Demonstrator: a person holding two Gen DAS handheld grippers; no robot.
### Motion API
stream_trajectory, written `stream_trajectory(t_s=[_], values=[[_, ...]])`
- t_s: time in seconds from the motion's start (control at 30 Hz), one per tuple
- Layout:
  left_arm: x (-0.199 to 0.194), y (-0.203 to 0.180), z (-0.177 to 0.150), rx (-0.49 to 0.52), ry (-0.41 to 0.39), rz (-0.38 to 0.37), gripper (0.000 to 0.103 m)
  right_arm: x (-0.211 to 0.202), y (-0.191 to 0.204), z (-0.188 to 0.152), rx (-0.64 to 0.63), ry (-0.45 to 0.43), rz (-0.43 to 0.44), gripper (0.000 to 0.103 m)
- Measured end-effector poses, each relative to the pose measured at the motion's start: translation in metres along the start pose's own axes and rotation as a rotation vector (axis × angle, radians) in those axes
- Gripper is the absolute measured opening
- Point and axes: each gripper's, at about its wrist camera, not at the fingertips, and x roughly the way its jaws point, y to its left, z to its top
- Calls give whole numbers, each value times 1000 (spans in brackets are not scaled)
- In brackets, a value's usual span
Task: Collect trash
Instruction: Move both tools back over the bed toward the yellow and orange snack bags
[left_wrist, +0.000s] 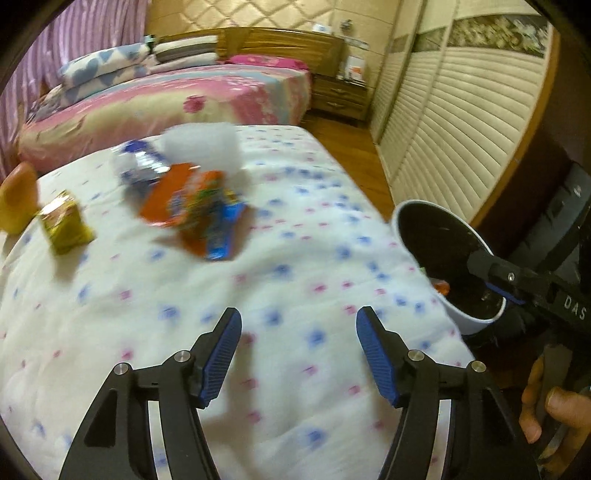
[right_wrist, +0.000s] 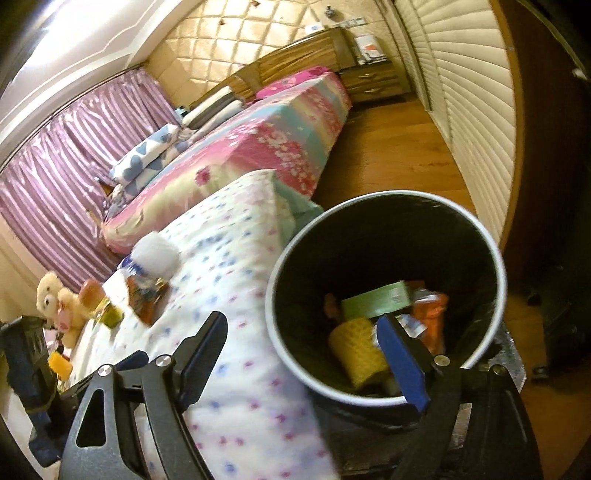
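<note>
The bin beside the bed is already holding several wrappers. An orange wrapper and a gold pack are still lying there. Both the left gripper and the right gripper are standing released, empty.

Quilted cloth bedcover, matt and soft, printed with small blue and pink marks. Snack wrappers: glossy plastic film; neighbouring packet of crinkled silvery foil. Bin: smooth pale rim, dark plastic liner. Left gripper: matt black plastic, ribbed blue pads, bright metal screws. Floor: polished wood. Curtain: shiny satin-like cloth.
</note>
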Motion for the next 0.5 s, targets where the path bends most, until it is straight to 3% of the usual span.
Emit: stream_trajectory(t_s=[0.5], values=[[-36, 80, -17, -164, -30, 91, 65, 27, 74, -20, -103, 62, 86, 85]])
